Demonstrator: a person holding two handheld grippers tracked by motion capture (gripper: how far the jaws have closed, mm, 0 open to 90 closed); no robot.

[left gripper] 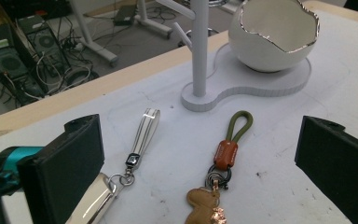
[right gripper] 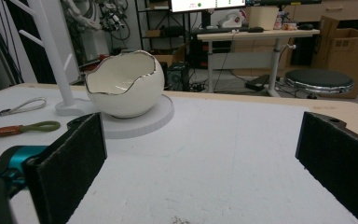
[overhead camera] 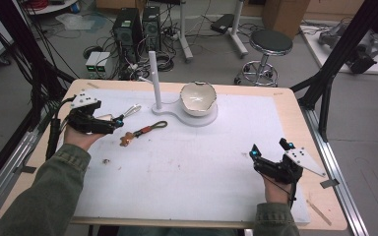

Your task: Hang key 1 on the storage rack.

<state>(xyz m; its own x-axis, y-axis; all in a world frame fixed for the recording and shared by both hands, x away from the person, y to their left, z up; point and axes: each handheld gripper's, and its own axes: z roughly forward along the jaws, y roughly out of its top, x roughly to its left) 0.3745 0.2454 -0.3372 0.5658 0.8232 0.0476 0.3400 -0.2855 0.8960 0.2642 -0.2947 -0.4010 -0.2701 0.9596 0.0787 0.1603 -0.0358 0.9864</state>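
1. A white mat (overhead camera: 187,162) covers most of a wooden table (overhead camera: 295,123), seen from above with a person's two sleeved forearms reaching in from the near edge.
2. The landmark is a white stand (overhead camera: 184,115) at the far middle of the mat: a flat base with a tall upright post (overhead camera: 154,78) that carries short side pegs.
3. On the round end of that stand sits a white bowl shaped like a cracked eggshell (overhead camera: 198,98), its jagged rim edged in silver.
4. Just in front of the stand, toward the person, lies a keychain with an olive-green cord loop (left gripper: 240,123), an orange collar, metal rings and a tan charm. It rests flat on the mat.
5. To the left of the stand's post lies a second keychain with a pale strap loop (left gripper: 145,130), a small ring and a shiny metal tag. It too lies flat, just beside the green one but apart from it.
6. The left gripper (overhead camera: 117,119) is held well left of the stand, pointing toward the keychains. Its jaws are spread wide and grasp nothing; in the left gripper view both keychains lie between them on the mat.
7. The right gripper (overhead camera: 270,147) is held well to the right of the stand and nearer the person. Its jaws are also spread wide, over bare mat, and grasp nothing.
8. Beyond the stand, off the table, stand a round black stool (overhead camera: 270,43) and computer towers (overhead camera: 137,27) among cables on the floor.
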